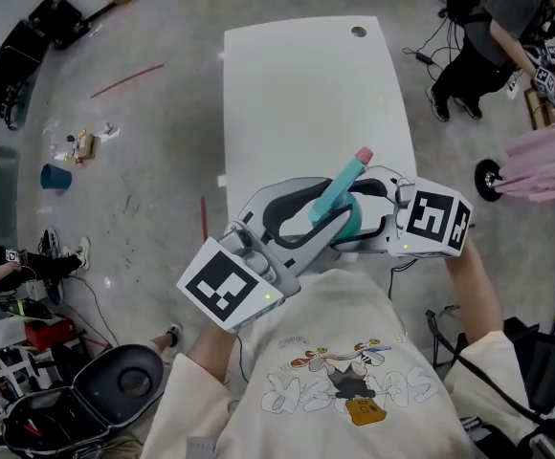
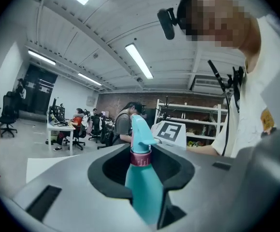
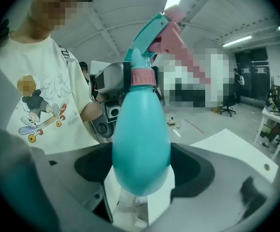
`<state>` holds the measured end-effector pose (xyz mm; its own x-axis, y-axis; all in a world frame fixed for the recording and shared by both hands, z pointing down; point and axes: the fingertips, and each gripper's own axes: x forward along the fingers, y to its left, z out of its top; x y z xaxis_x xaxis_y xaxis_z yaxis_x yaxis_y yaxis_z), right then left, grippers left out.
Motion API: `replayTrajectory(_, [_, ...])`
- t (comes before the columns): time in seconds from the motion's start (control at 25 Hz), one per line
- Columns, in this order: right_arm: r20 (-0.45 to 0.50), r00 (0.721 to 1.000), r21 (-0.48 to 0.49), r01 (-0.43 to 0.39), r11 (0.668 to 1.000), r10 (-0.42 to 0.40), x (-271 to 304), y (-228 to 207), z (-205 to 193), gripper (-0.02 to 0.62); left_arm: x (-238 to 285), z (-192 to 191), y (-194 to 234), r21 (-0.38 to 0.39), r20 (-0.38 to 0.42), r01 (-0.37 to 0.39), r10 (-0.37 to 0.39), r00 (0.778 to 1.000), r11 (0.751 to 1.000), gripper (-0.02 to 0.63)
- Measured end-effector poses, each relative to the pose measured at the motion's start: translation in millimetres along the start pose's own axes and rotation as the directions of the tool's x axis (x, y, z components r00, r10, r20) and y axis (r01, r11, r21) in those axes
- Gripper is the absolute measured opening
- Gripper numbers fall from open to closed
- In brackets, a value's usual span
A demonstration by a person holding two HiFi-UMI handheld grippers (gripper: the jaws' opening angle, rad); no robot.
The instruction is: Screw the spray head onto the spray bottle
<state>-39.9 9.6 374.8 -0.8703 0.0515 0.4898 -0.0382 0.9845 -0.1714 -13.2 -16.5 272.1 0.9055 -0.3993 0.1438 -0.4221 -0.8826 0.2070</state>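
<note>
Both clenched on the teal pear-shaped plastic spray bottle [image 3: 140,144] over the white table [image 1: 297,84], left gripper [image 2: 143,178] under its pink ribbed collar [image 3: 143,76], right gripper [image 3: 143,187] on the belly, teal-and-pink spray head [image 3: 147,35] on top. Risk: slick body slips in the grip, collar never tightens.

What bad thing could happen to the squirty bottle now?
1. The spray bottle is round and smooth, and the right gripper and left gripper hold it up above the white table; it might slip and fall.
2. Neither gripper grips the pink collar, so the spray head could be loose; I can't tell if it's tight.
</note>
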Motion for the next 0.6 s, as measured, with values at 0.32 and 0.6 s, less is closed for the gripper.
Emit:
replayTrajectory(0.32, [0.068, 0.979, -0.122, -0.185, 0.975, 0.194, -5.8, 40.4, 4.6, 0.376, -9.2, 1.4, -40.7, 0.004, -0.015, 0.347, -0.346, 0.938, 0.938, 0.136])
replayTrajectory(0.6, [0.017, 0.926, -0.194, -0.367, 0.910, 0.377, -10.4, 80.8, 1.3, 0.376, -25.2, -5.4, -78.2, 0.082, -0.076, 0.673, -0.669, 0.739, 0.735, 0.137])
